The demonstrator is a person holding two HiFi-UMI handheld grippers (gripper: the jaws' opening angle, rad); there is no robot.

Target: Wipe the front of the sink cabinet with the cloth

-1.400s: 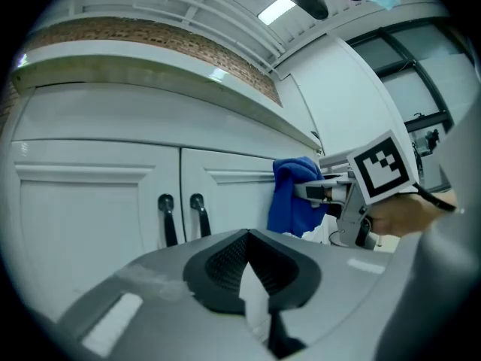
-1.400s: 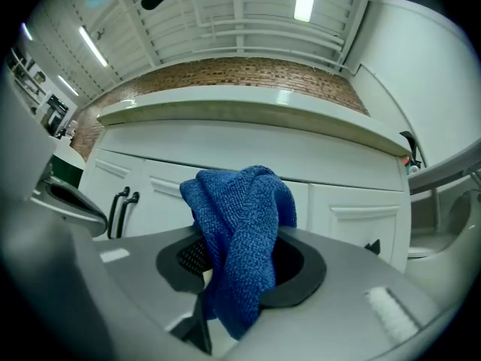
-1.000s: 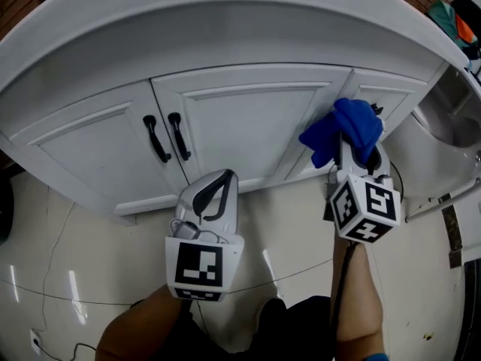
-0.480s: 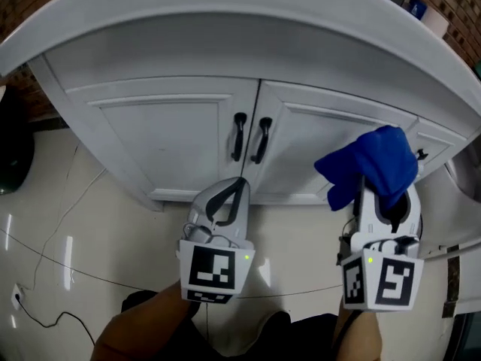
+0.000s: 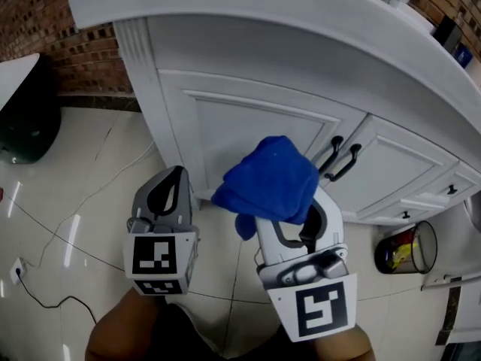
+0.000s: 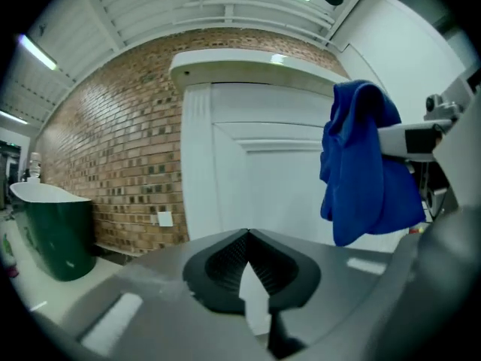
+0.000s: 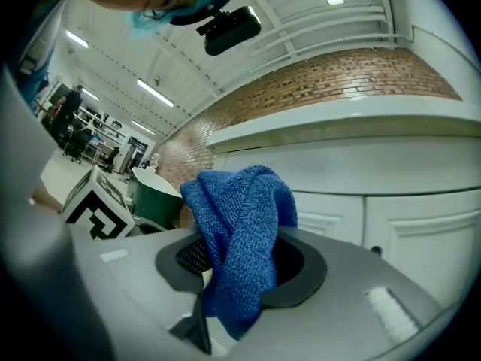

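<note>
The right tool [image 5: 294,228] is clamped on the blue cloth [image 5: 269,177], which lies bunched over its tips. The sink cabinet's left door panel [image 5: 233,130] lies straight ahead, near but apparently untouched. The left tool [image 5: 174,180], jaws together and empty, hangs alongside.

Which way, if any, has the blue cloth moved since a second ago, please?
Yes, leftward: the cloth sat right of the black handles, now left of them.

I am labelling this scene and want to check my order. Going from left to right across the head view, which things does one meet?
From the left: dark green tub → left gripper → blue cloth → black door handles → small bin.
</note>
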